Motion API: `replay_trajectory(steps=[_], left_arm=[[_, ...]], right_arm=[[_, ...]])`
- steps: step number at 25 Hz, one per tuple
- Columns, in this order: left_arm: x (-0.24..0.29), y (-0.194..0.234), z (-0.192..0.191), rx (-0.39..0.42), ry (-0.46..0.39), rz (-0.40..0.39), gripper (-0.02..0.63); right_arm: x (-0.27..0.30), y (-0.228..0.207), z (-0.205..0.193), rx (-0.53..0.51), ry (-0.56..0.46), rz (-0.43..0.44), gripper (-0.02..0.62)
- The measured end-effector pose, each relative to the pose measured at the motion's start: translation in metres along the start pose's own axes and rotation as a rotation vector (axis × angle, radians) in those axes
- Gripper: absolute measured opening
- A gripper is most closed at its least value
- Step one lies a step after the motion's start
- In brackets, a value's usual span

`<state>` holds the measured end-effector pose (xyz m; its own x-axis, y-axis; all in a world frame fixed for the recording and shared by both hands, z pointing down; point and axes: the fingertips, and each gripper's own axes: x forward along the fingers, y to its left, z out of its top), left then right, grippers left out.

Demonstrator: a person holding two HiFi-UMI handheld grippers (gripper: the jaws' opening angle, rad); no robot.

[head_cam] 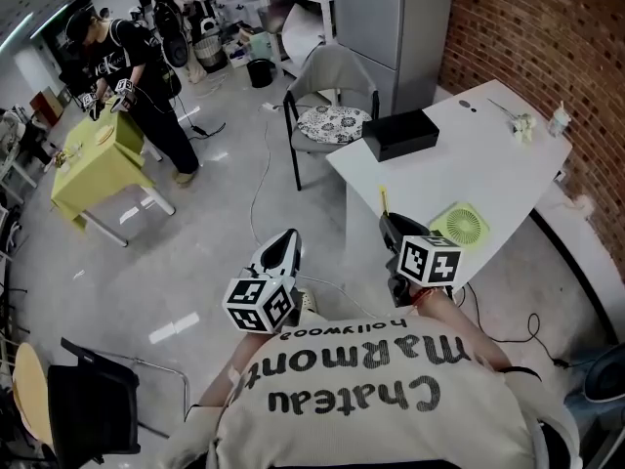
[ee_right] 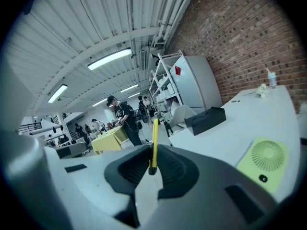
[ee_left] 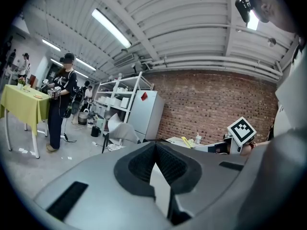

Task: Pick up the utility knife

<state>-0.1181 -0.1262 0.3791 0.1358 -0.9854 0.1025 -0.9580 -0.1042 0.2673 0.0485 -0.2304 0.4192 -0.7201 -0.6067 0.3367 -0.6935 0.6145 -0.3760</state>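
Note:
The yellow utility knife (ee_right: 154,138) stands upright between the pads of my right gripper (ee_right: 152,153), which is shut on its lower end. In the head view the knife (head_cam: 384,201) sticks up from the right gripper (head_cam: 389,225) just off the near left edge of the white table (head_cam: 488,159). My left gripper (head_cam: 285,244) hangs over the floor to the left of the table, its jaws together with nothing between them. In the left gripper view its tips (ee_left: 155,145) meet, and the knife (ee_left: 185,141) shows far off to the right.
On the table lie a black box (head_cam: 400,133), a green round fan (head_cam: 461,227) near the front edge, and small items (head_cam: 559,120) by the brick wall. A grey chair (head_cam: 332,96) stands at the table's left end. A person (head_cam: 137,76) stands at a yellow-covered table (head_cam: 93,169).

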Motion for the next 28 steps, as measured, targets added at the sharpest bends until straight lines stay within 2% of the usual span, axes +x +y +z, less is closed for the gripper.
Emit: replay_trajectory(steps=[28], left_arm=[[0.029, 0.025, 0.004, -0.006, 0.003, 0.019, 0.002]], right_arm=[[0.039, -0.013, 0.005, 0.010, 0.018, -0.003, 0.054]])
